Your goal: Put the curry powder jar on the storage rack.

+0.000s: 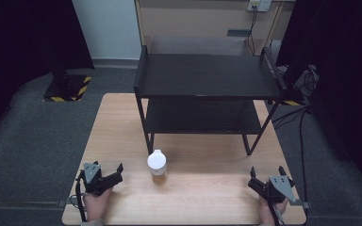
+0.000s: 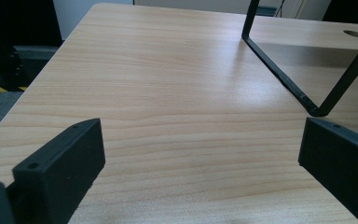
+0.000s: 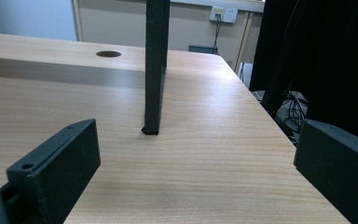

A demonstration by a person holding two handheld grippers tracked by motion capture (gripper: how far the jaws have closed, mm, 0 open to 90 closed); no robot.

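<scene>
Nearest to camera: both grippers rest at the near edge of the bench; left gripper (image 1: 107, 178) has its fingers (image 2: 60, 170) spread wide with nothing between them, right gripper (image 1: 265, 181) also has its fingers (image 3: 56, 168) wide apart and empty.
Bottle: small bottle (image 1: 157, 167) with a white cap (image 1: 156, 159) and a clear body with brownish content in the lower part; it stands upright on the bench, between the two grippers, nearer to the left one and apart from both.
Weight: I judge it light, since it is small and seems only partly filled.
Stiffness: probably rigid plastic or glass; I cannot tell which, so a moderate squeeze is safer.
Slip: the smooth round body may slip or turn in the fingers; the upright bottle can tip if it is pushed from one side.
Where to hold: on the body just below the cap, fingers on two opposite sides.
Bench: light wooden top (image 1: 207, 188), flat and smooth, with a round cable hole (image 3: 108, 54) at the far side.
Shelf: black two-level rack (image 1: 207, 77) stands on the far half of the bench, both levels bare; its thin legs (image 3: 154, 70) touch the wood.
Room: grey carpet floor (image 1: 37, 132), dark curtains at both sides, a wall socket (image 1: 259, 4) with cables at the back, a yellow-black striped base (image 1: 68, 88) at the left.
</scene>
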